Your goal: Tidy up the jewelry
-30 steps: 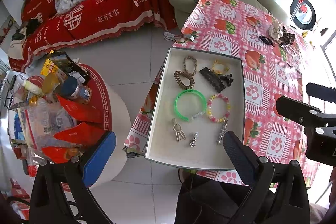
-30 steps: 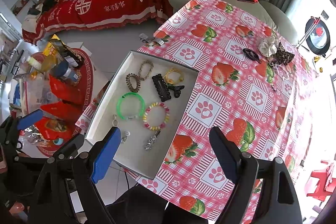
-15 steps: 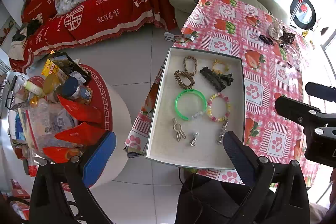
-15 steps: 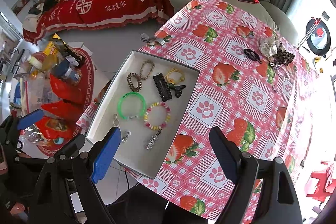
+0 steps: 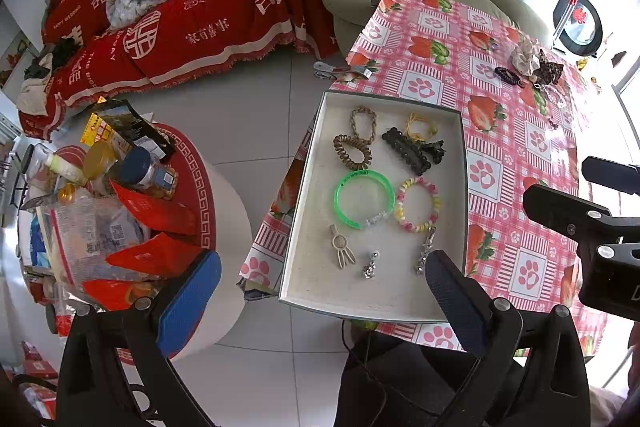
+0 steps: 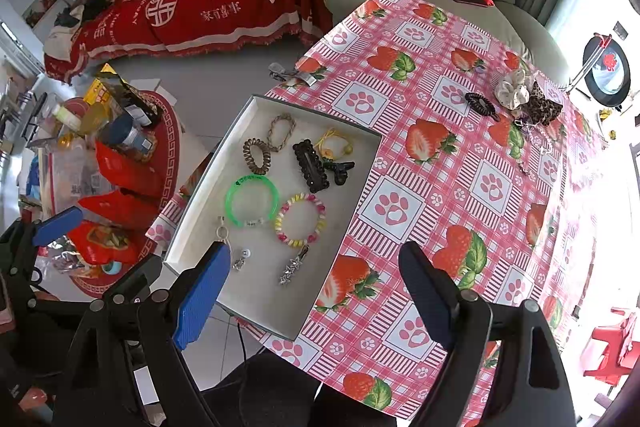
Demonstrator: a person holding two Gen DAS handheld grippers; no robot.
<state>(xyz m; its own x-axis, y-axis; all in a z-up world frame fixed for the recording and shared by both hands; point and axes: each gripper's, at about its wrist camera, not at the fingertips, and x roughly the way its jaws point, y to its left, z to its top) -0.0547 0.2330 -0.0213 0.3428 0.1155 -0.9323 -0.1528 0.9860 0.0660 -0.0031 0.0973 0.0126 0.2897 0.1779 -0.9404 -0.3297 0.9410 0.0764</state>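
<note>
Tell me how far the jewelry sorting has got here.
Mostly done: the tray already holds bracelets, hair ties, clips and charms, such as the green bangle. Nothing is in hand; the left gripper and right gripper both hover open. Left: the scrunchies and black hair tie on the tablecloth.

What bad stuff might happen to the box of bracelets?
The white box sticks out past the table edge, so a bump might tip it onto the floor. The star clip and little charm are tiny, so the wide-open right gripper might fumble them.
</note>
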